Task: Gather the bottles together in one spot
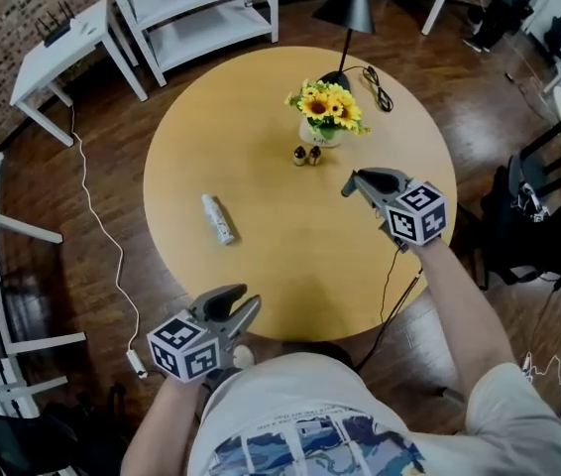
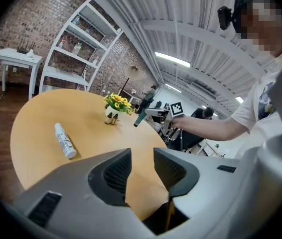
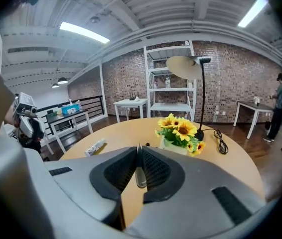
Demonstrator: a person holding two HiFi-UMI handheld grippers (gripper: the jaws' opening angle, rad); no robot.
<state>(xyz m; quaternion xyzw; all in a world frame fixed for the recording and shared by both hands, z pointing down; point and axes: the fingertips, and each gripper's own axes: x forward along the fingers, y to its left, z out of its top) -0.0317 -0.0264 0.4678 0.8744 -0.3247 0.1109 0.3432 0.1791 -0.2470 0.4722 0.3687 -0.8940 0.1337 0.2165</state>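
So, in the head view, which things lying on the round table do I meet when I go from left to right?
white bottle → two small brown bottles → black cable. I leave out the sunflowers and the lamp, since they overlap the others from side to side.

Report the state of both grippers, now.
Grey left gripper: slightly open, nothing between its jaws.
Grey right gripper: shut, holding nothing.
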